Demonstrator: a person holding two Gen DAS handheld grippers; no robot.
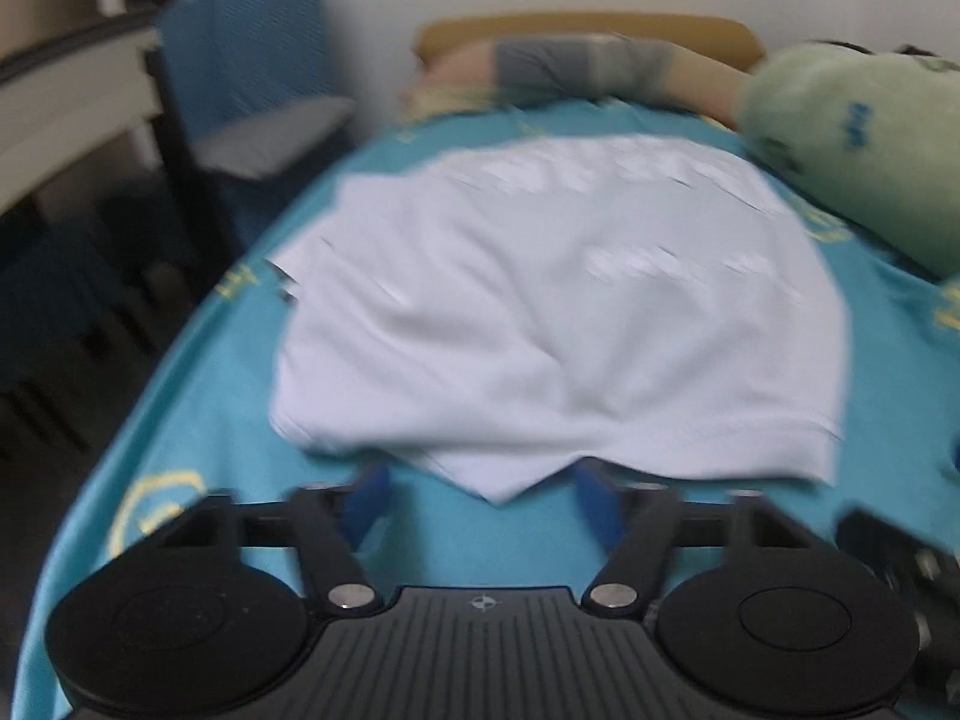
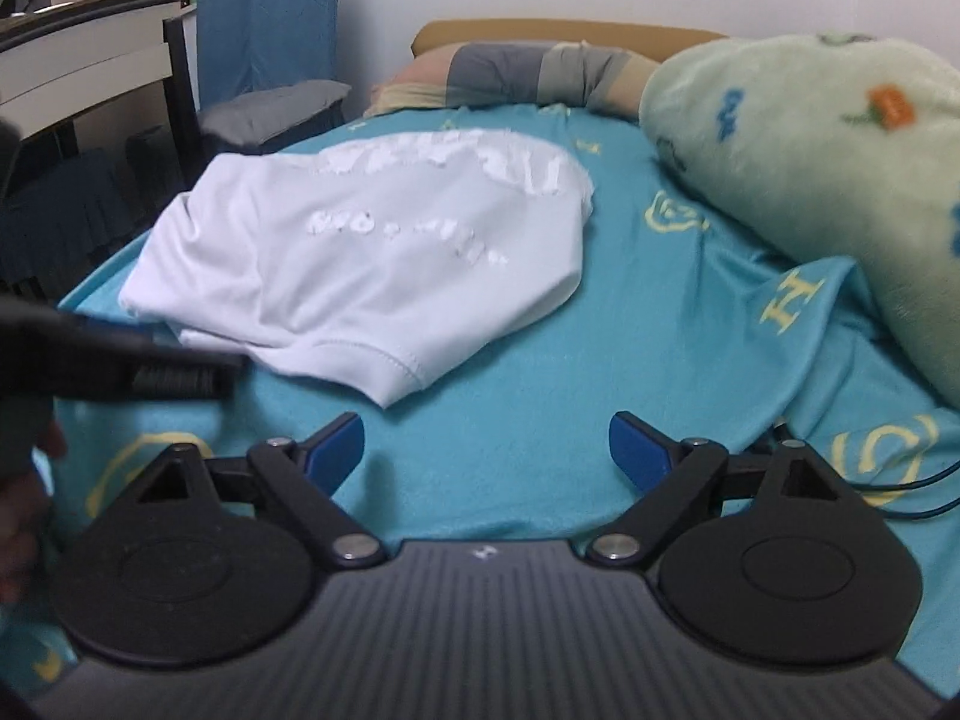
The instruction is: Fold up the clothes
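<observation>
two tongs, both spread wide with nothing between the blue pads. the left gripper [image 1: 483, 495] sits low over the sheet [image 1: 210, 420], its fingertips [image 1: 366, 498] just under the near hem of the white shirt [image 1: 540, 312]; a pointed flap of that hem hangs into the gap between the jaws, but the pads are not pressed on it. this view is blurred, so i cannot tell whether the tips touch the cloth.

the right gripper [image 2: 486, 450] hovers over bare teal sheet [image 2: 630, 330], apart from the shirt [image 2: 372, 264], which lies ahead and to its left, folded into a rounded heap with faint white print on top. the shirt's stitched hem corner points toward the right gripper's left finger [image 2: 336, 444]. a dark blurred part of the left tool [image 2: 120, 360] crosses in from the left, just beside that hem.

farther out: a green blanket [image 2: 810, 168] ahead to the right, a pillow [image 2: 528, 75] against the headboard [image 2: 540, 33] straight ahead, a chair [image 2: 264, 60] ahead to the left, a black cable [image 2: 900, 492] on the sheet by the right jaw.
</observation>
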